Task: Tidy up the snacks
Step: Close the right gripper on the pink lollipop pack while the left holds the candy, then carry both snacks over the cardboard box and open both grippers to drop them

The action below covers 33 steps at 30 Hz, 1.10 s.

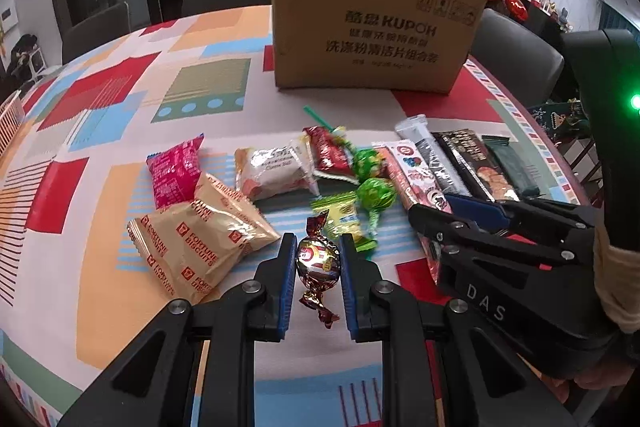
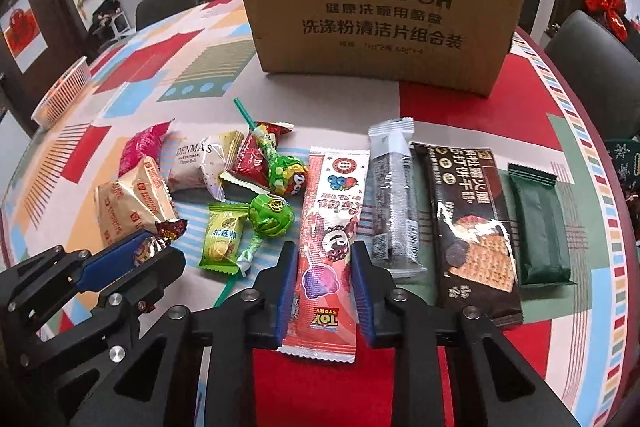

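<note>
My left gripper (image 1: 317, 267) is shut on a round foil-wrapped candy (image 1: 318, 261) with twisted red ends, low over the patterned tablecloth (image 1: 120, 107). The right wrist view shows that same gripper (image 2: 158, 247) at lower left with the candy (image 2: 150, 247) in it. My right gripper (image 2: 323, 267) is shut on a long red stick packet (image 2: 332, 211) that lies flat, one pad on each long edge. From the left wrist view the right gripper (image 1: 434, 213) sits over this packet (image 1: 416, 179). A cardboard box (image 2: 376, 19) stands at the back.
Loose snacks lie in a row: fortune biscuit packs (image 2: 128, 211), a pink packet (image 1: 176, 171), a white cheese-ball pack (image 2: 192, 163), two green lollipops (image 2: 272, 215), a green-yellow packet (image 2: 222, 243), a black stick (image 2: 394, 203), a dark cracker pack (image 2: 472, 227), a dark green bar (image 2: 540, 231). A white basket (image 2: 64, 91) sits far left.
</note>
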Each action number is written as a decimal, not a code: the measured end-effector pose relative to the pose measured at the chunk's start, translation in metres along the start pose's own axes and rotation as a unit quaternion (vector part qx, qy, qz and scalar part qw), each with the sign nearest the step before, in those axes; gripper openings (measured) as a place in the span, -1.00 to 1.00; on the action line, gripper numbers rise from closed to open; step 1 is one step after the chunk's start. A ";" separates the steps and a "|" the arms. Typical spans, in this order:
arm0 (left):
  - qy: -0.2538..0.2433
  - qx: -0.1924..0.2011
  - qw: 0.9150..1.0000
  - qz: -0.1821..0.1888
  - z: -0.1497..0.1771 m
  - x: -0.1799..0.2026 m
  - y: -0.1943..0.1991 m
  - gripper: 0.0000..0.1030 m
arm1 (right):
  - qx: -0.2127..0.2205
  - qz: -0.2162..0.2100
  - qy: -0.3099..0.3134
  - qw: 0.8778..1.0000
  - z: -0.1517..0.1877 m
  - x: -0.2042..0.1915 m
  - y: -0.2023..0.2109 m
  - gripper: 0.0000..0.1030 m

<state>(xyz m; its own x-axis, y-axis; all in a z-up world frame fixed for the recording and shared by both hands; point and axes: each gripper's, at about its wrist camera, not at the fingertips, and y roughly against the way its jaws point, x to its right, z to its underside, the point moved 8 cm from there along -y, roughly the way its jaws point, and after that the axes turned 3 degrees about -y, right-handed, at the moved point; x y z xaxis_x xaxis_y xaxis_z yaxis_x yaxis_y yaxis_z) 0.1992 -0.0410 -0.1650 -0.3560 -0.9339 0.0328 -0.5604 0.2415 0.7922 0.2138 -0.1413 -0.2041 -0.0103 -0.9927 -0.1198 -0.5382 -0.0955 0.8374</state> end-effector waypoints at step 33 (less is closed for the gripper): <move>-0.040 0.090 0.995 0.014 -0.112 0.030 0.066 -0.58 | 0.133 -0.041 -0.025 0.990 -0.075 0.033 0.104 -0.51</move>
<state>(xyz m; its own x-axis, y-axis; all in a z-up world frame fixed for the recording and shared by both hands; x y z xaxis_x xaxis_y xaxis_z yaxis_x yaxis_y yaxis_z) 0.2351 -0.0830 -0.0434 -0.4274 -0.9040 -0.0008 -0.6724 0.3173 0.6688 0.2208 -0.1893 -0.0804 0.0043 -0.9771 -0.2129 -0.7415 -0.1459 0.6549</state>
